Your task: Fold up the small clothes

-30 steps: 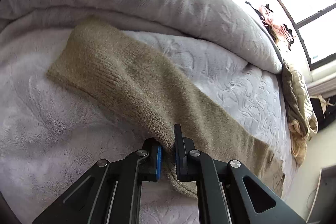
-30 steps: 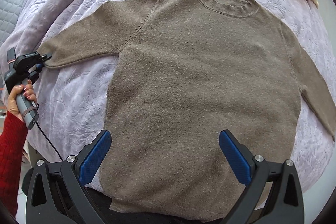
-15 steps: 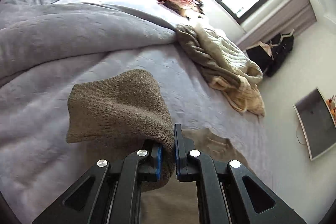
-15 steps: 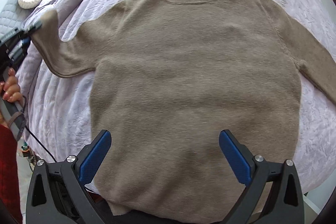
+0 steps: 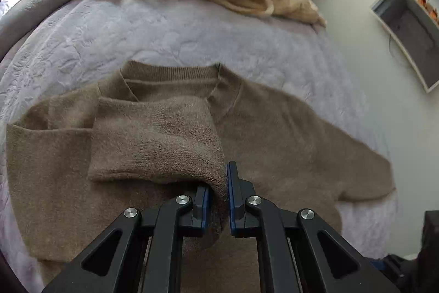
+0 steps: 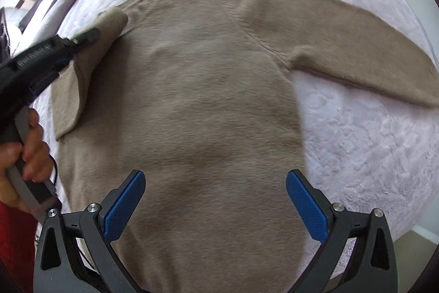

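Left gripper (image 5: pixel 216 199) clenches sleeve cuff (image 5: pixel 164 155), lifted over sweater (image 6: pixel 192 114) mid-bed (image 5: pixel 192 32) to fold inward; right gripper (image 6: pixel 214 208) spread, empty.

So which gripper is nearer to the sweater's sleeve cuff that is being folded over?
Left. The left gripper is shut on the cuff, holding it over the sweater body. The right gripper hovers open above the lower body, apart from that cuff.

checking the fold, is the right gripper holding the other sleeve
No, the right gripper hangs open over the sweater, apart from that flat sleeve.
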Demonstrator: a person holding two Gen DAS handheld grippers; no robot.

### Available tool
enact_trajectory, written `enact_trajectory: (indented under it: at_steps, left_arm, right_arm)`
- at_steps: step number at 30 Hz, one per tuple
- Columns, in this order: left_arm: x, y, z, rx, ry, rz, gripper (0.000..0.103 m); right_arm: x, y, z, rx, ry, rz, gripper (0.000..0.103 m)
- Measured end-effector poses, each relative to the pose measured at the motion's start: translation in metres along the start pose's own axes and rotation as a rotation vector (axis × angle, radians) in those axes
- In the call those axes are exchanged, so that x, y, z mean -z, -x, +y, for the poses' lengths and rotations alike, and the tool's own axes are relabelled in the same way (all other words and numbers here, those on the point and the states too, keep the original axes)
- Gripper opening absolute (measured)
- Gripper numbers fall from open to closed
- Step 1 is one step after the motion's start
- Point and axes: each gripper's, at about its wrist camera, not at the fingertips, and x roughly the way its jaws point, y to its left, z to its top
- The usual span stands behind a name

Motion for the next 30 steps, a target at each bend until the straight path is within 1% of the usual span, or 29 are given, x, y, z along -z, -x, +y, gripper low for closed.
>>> enact_trajectory:
  at_steps: [2, 3, 4, 5, 6, 7, 9, 11, 13, 15, 17, 18, 20, 22, 23, 24, 25, 26, 27, 29, 30]
  left_arm:
    - [0.008, -0.005, -0.006, -0.065, -0.034, 0.066, 0.011]
    - [0.011, -0.001, -0.005, -0.079, -0.042, 0.073, 0.014]
    - [0.016, 0.008, 0.0, -0.087, -0.05, 0.065, 0.029]
    - [0.02, 0.021, 0.003, -0.1, -0.055, 0.048, 0.039]
    - [0.024, 0.038, 0.008, -0.118, -0.057, 0.02, 0.058]
    - [0.026, 0.053, 0.014, -0.135, -0.059, -0.009, 0.066]
    - [0.025, 0.079, 0.034, -0.169, -0.056, -0.054, 0.066]
    - [0.013, 0.093, 0.067, -0.214, -0.021, -0.071, 0.066]
    - [0.002, 0.096, 0.113, -0.268, 0.058, -0.064, 0.066]
    - [-0.004, 0.088, 0.16, -0.315, 0.172, -0.038, 0.066]
    - [-0.005, 0.073, 0.209, -0.302, 0.307, 0.013, 0.066]
    - [-0.004, 0.063, 0.226, -0.285, 0.363, 0.043, 0.066]
    - [-0.006, 0.047, 0.249, -0.244, 0.424, 0.084, 0.066]
    - [-0.007, 0.037, 0.257, -0.234, 0.442, 0.093, 0.066]
    - [-0.007, 0.035, 0.257, -0.233, 0.441, 0.09, 0.066]
    - [-0.009, 0.034, 0.256, -0.234, 0.438, 0.081, 0.065]
    - [-0.009, 0.035, 0.255, -0.229, 0.436, 0.071, 0.064]
    - [-0.009, 0.036, 0.254, -0.218, 0.431, 0.061, 0.059]
    - [-0.01, 0.036, 0.251, -0.205, 0.42, 0.057, 0.047]
    - [-0.011, 0.037, 0.244, -0.209, 0.395, 0.066, 0.046]
    - [-0.011, 0.037, 0.243, -0.212, 0.385, 0.068, 0.046]
  right_arm:
    - [-0.002, -0.004, -0.004, 0.007, -0.006, 0.006, 0.102]
    - [-0.003, -0.004, -0.005, 0.009, -0.002, 0.003, 0.102]
    - [-0.006, -0.003, -0.003, 0.017, 0.009, -0.006, 0.102]
    - [-0.008, -0.001, 0.0, 0.027, 0.024, -0.015, 0.102]
    - [-0.011, 0.001, 0.005, 0.039, 0.048, -0.03, 0.102]
    - [-0.015, 0.004, 0.013, 0.054, 0.081, -0.051, 0.102]
    - [-0.025, 0.008, 0.033, 0.076, 0.158, -0.093, 0.102]
    - [-0.032, 0.01, 0.056, 0.093, 0.251, -0.143, 0.102]
    - [-0.041, 0.008, 0.09, 0.114, 0.377, -0.191, 0.102]
    - [-0.05, 0.003, 0.127, 0.147, 0.524, -0.252, 0.102]
    - [-0.055, -0.006, 0.163, 0.189, 0.672, -0.315, 0.102]
    - [-0.058, -0.015, 0.183, 0.228, 0.747, -0.342, 0.102]
    - [-0.062, -0.035, 0.209, 0.296, 0.842, -0.385, 0.102]
    - [-0.068, -0.054, 0.223, 0.368, 0.898, -0.397, 0.101]
    - [-0.071, -0.066, 0.227, 0.412, 0.921, -0.385, 0.094]
    - [-0.076, -0.077, 0.229, 0.436, 0.936, -0.367, 0.082]
    - [-0.083, -0.081, 0.228, 0.406, 0.931, -0.334, 0.029]
    - [-0.09, -0.076, 0.223, 0.352, 0.892, -0.31, 0.015]
    - [-0.1, -0.059, 0.209, 0.253, 0.794, -0.327, 0.015]
    - [-0.116, -0.026, 0.169, 0.055, 0.578, -0.363, 0.015]
    - [-0.123, -0.013, 0.141, -0.04, 0.445, -0.373, 0.015]
